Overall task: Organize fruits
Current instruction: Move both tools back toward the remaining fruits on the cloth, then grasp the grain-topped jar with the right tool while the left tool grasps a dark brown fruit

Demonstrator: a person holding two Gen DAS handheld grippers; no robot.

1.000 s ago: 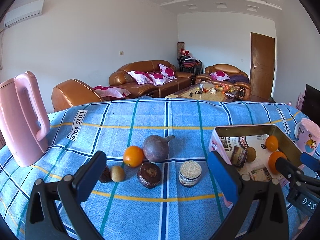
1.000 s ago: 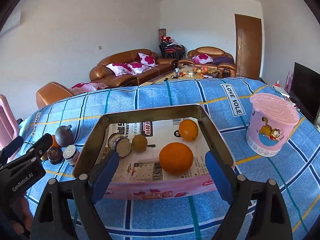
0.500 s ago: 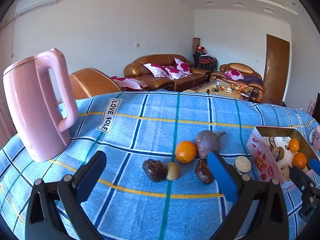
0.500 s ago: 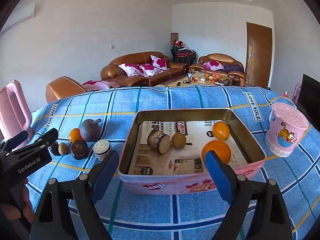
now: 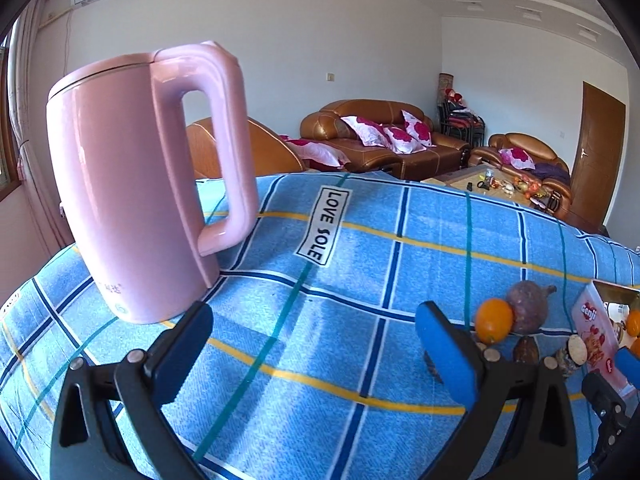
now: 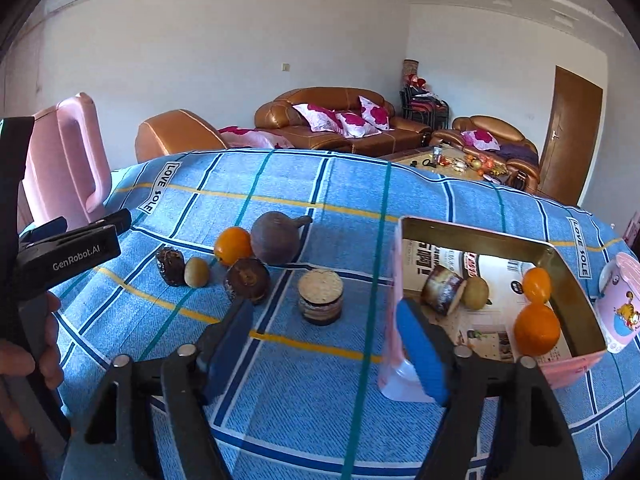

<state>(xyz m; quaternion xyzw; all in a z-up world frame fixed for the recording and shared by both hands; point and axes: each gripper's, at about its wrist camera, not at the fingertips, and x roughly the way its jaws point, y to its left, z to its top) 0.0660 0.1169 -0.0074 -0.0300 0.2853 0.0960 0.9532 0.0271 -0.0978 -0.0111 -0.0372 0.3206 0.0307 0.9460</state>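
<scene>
Loose fruit lies on the blue checked cloth: an orange (image 6: pixel 233 245), a purple stemmed fruit (image 6: pixel 275 237), a dark brown fruit (image 6: pixel 247 280), a kiwi (image 6: pixel 196 272), a dark lump (image 6: pixel 170 265) and a cut round piece (image 6: pixel 321 296). My right gripper (image 6: pixel 326 344) hovers just short of the cut piece, jaws closing, nothing between them. The pink tin (image 6: pixel 476 236) on the right holds two oranges (image 6: pixel 537 328), a kiwi and a cut piece. My left gripper (image 5: pixel 314 320) is open over bare cloth, with the orange (image 5: pixel 494 326) and purple fruit (image 5: pixel 527 307) off to its right.
A tall pink kettle (image 5: pixel 140 192) stands close on the left of the left gripper. A pink cartoon cup (image 6: pixel 622 300) sits right of the tin. A hand holds the left gripper (image 6: pixel 76 248) at the right wrist view's left edge. Sofas and a coffee table stand beyond.
Both grippers swung left. The left one went from facing the fruit to facing the kettle; the right one went from the tin to the loose fruit, and its jaws narrowed.
</scene>
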